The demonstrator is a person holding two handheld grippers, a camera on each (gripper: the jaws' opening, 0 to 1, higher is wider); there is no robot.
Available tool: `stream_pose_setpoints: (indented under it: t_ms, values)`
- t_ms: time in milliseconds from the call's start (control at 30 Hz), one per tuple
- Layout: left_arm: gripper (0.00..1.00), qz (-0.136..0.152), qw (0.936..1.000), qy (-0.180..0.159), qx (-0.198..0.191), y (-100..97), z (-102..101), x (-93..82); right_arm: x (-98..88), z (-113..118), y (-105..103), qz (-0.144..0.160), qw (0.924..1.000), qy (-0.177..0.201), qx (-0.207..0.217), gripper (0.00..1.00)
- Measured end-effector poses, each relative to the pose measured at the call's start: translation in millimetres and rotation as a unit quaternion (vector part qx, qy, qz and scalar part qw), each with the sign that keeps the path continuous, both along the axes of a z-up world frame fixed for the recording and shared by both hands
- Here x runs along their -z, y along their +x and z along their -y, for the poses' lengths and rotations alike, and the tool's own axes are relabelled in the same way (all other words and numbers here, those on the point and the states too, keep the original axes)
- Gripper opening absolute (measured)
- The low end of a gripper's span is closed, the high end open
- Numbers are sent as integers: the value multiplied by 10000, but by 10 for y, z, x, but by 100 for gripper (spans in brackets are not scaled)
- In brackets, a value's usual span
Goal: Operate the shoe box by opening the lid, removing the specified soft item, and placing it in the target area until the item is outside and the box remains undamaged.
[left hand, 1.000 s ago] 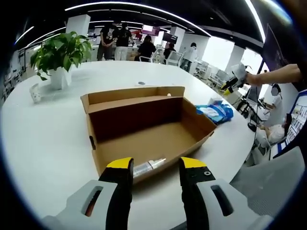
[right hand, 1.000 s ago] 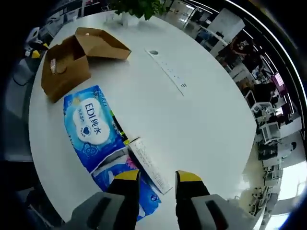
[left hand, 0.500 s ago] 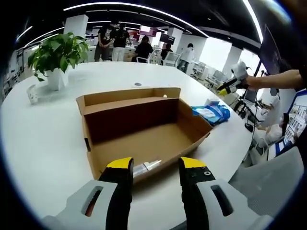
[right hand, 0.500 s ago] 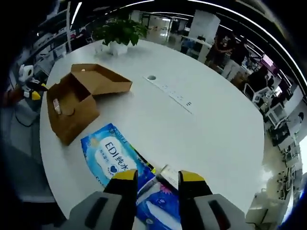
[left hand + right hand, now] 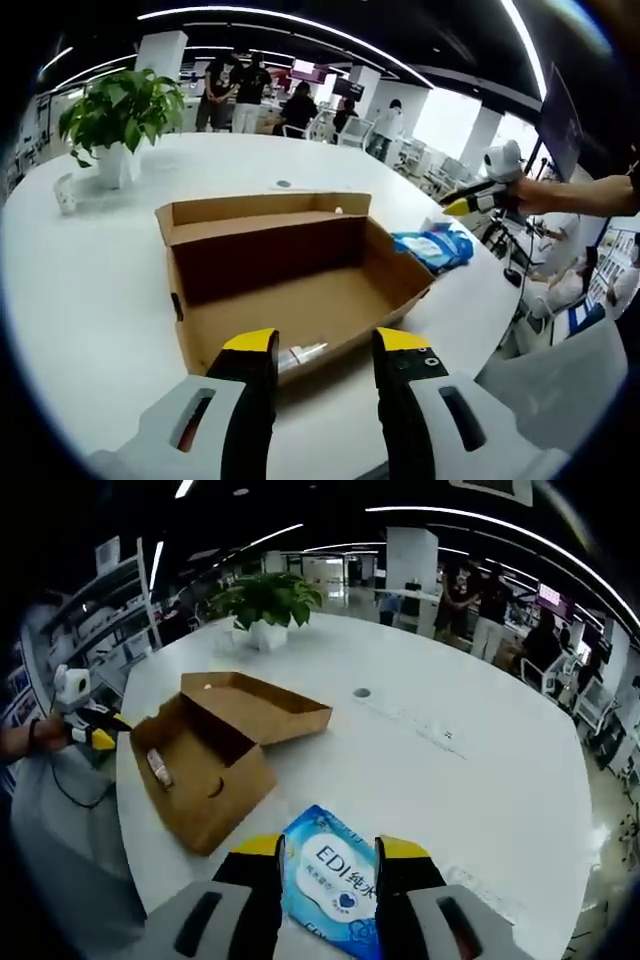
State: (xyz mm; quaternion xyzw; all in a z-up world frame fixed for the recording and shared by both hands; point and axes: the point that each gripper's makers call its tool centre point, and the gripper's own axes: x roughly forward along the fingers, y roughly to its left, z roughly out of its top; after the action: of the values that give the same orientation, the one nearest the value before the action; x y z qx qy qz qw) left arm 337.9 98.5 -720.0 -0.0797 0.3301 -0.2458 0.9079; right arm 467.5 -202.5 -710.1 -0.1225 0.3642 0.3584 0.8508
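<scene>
The open brown shoe box point(image 5: 300, 290) sits on the white round table point(image 5: 90, 290), its lid point(image 5: 265, 208) folded back on the far side. A small pale tube point(image 5: 300, 353) lies inside by the near wall. My left gripper point(image 5: 325, 345) is open just before that wall, holding nothing. The blue wipes pack point(image 5: 435, 245) lies on the table right of the box. In the right gripper view the pack point(image 5: 335, 870) lies flat beyond my open right gripper point(image 5: 332, 848), with the box point(image 5: 210, 775) to its left. The right gripper point(image 5: 480, 195) hovers above the pack.
A potted plant point(image 5: 115, 110) stands at the table's far left, also visible as the plant point(image 5: 265, 600) in the right gripper view. A round cable hole point(image 5: 361, 693) and a flat strip point(image 5: 430, 730) lie past the box. People stand in the office behind. The left gripper point(image 5: 85, 730) shows at the table's edge.
The right gripper's view has tilted up and drawn back from the wipes pack, which stays on the table. The left gripper's view has barely shifted; the box has not moved.
</scene>
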Motion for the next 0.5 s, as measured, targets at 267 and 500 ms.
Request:
stream_pose_setpoints:
  t_ms: [267,500]
  values:
    - [38,101,9998,-182,-11,32,25,-90,-76,-510,-252,61,9992,386,-120,33]
    - [37,158,9993,-334,19,44,60,-147,-58,-790,-481,80,9983,539,-225,33]
